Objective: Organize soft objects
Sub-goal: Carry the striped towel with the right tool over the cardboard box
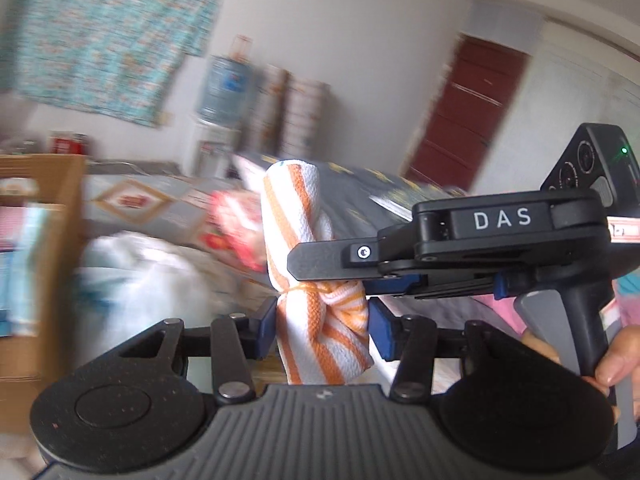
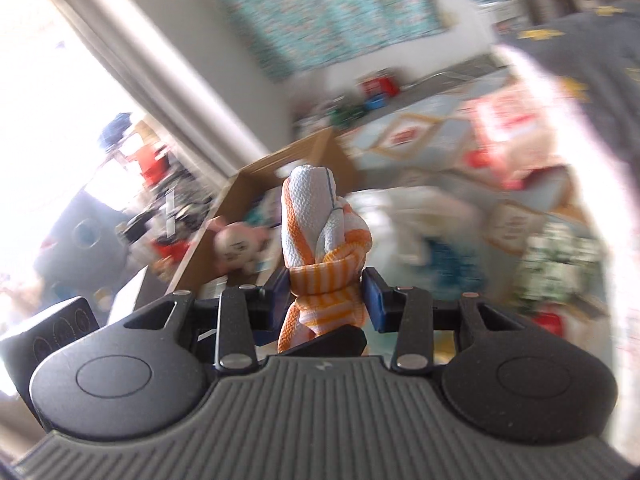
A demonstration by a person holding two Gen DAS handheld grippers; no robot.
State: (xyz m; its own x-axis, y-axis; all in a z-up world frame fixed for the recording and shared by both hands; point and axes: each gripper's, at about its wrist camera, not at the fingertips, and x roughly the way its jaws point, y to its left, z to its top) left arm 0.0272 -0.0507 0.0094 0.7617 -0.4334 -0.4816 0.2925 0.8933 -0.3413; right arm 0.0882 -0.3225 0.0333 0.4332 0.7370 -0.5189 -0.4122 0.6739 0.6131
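An orange-and-white striped towel (image 1: 296, 208), tied into a roll, hangs in the air between both grippers. My left gripper (image 1: 323, 330) is shut on its lower end, with a blue pad (image 1: 267, 330) pressed on each side. From the right, my right gripper (image 1: 320, 276) is clamped side-on across the tied waist of the roll. In the right wrist view the same towel (image 2: 308, 208) stands upright out of my right gripper (image 2: 326, 300), which is shut on the knotted part. A hand (image 1: 616, 364) holds the right gripper's handle.
An open cardboard box (image 2: 256, 168) behind the towel holds a pink plush toy (image 2: 236, 248) and other soft things. A bed with a patterned cover (image 1: 136, 200) carries a white bundle (image 1: 140, 272) and a dark blanket (image 1: 360, 192). A water dispenser (image 1: 226, 88) and a red door (image 1: 468, 120) stand behind.
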